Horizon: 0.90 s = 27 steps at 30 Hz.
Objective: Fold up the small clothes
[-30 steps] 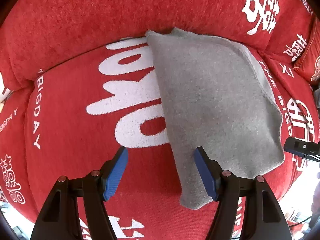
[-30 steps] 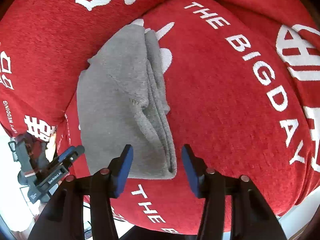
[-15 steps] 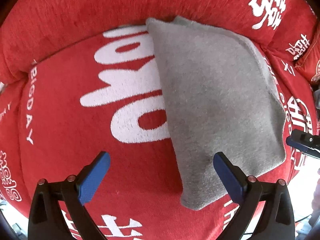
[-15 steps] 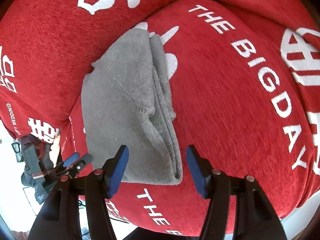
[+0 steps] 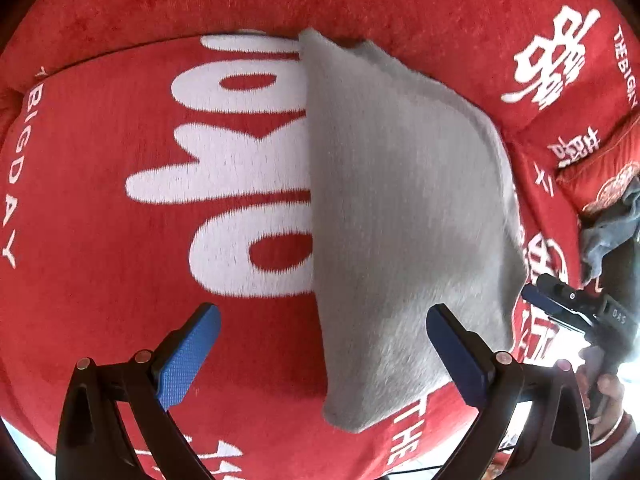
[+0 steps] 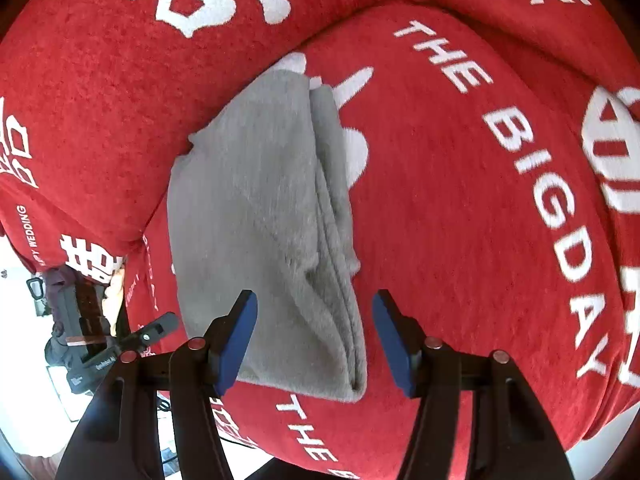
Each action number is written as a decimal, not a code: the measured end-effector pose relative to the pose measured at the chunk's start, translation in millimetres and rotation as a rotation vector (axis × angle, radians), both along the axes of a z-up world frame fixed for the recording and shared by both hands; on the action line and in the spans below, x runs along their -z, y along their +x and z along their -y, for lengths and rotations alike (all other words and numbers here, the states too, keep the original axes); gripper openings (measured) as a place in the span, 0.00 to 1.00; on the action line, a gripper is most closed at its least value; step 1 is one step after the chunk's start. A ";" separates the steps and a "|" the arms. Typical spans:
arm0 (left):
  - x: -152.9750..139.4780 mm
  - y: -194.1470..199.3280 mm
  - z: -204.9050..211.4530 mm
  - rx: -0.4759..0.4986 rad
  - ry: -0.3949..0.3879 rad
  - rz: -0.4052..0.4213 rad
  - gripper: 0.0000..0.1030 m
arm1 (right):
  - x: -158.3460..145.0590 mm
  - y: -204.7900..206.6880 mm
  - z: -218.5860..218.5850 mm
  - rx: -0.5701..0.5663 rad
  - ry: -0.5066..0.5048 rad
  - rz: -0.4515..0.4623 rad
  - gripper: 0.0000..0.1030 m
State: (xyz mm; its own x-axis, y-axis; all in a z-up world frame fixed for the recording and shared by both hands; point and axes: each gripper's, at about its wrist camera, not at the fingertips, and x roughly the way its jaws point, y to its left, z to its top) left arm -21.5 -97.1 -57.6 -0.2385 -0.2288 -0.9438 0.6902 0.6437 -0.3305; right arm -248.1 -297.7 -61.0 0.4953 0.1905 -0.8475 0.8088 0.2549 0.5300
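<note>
One folded grey cloth [image 5: 404, 220] on one red cushion [image 5: 120, 200], left gripper [image 5: 324, 356] wide, right gripper [image 6: 316, 336] parted, both empty

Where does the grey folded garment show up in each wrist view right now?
Left wrist: grey garment fills centre-right, its near corner between the open left gripper.
Right wrist: grey garment lies centre-left, layered edges facing right, near end between the open right gripper.
Shared landmark: red lettered cushion.
</note>
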 end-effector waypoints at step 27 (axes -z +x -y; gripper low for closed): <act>31.4 -10.0 51.8 0.078 -0.094 -0.168 1.00 | 59.5 37.8 80.1 -0.184 0.166 0.258 0.73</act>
State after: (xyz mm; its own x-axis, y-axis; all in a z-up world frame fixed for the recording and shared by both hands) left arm -31.4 -148.9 -88.9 -0.4114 -0.2889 -0.8645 0.6670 0.5510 -0.5015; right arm -210.2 -377.8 -120.5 0.6334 0.4210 -0.6493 0.5914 0.2778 0.7570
